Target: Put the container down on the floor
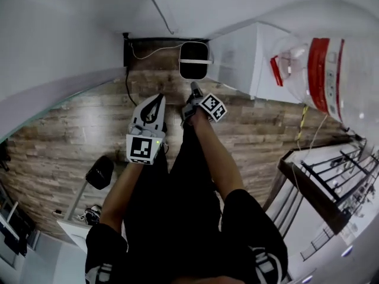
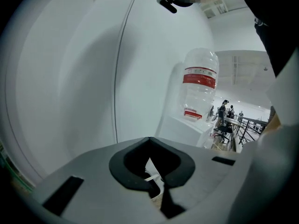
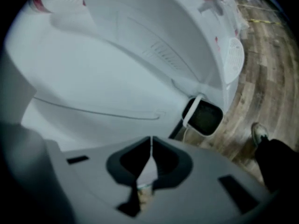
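Note:
The container (image 1: pixel 193 60), a small white bin with a dark inside and a white handle, stands on the wooden floor (image 1: pixel 77 141) against the white wall. It also shows in the right gripper view, the container (image 3: pixel 203 116) to the right beyond the jaws. My right gripper (image 1: pixel 193 89) hangs above the floor just short of it, shut and empty, its tips meeting (image 3: pixel 150 138). My left gripper (image 1: pixel 156 101) is raised to its left, also shut with nothing between the jaws (image 2: pixel 149 139). Neither gripper touches the container.
A white water dispenser (image 1: pixel 246 58) with a large clear bottle (image 1: pixel 323 70) stands right of the container. A black cable (image 1: pixel 127 76) runs down the wall. A black stool (image 1: pixel 99 172) stands at the left and a railing (image 1: pixel 331 188) at the right. People stand far off (image 2: pixel 224 111).

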The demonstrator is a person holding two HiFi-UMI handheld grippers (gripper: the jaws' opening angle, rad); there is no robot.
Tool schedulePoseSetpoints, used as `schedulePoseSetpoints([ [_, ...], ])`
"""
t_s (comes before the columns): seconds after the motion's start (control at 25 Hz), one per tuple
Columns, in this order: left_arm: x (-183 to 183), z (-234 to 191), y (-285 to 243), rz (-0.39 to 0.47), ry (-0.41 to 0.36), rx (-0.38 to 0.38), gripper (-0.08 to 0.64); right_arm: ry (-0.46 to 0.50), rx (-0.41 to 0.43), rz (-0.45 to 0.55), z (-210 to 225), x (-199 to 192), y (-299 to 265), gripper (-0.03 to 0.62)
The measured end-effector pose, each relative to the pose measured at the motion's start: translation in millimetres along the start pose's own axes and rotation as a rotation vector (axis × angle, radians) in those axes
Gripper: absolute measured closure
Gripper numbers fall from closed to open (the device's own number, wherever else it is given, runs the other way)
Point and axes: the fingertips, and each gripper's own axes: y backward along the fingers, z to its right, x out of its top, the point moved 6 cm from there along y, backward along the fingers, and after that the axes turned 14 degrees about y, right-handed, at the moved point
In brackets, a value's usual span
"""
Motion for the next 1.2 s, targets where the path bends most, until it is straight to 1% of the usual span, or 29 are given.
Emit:
schedulePoseSetpoints([
  [0.12, 18, 10, 8, -0.005, -0.039, -0.013, 0.529, 0.086, 0.044, -0.060, -37, 13, 14, 0.555],
  [0.28, 43, 23, 24, 0.008, -0.044, 0.000, 0.529, 0.184, 0.114, -0.091, -79, 32, 39, 0.555],
  [0.48, 68, 42, 43, 0.029, -0.060, 0.002, 0.529, 0.300, 0.176, -0.126, -121, 52, 67, 0.555],
  [0.72, 90, 57, 51, 0.064, -0.055, 0.008, 0.529, 0.407, 0.199, -0.156, -151, 72, 85, 0.555],
  [0.88, 102, 67, 49, 0.081, -0.054, -0.003, 0.529, 0.488, 0.216, -0.150, -170, 86, 98, 0.555],
  [1.2, 114, 81, 45, 0.099, -0.048, -0.019, 0.529, 0.665, 0.265, -0.121, -205, 107, 136, 0.555],
])
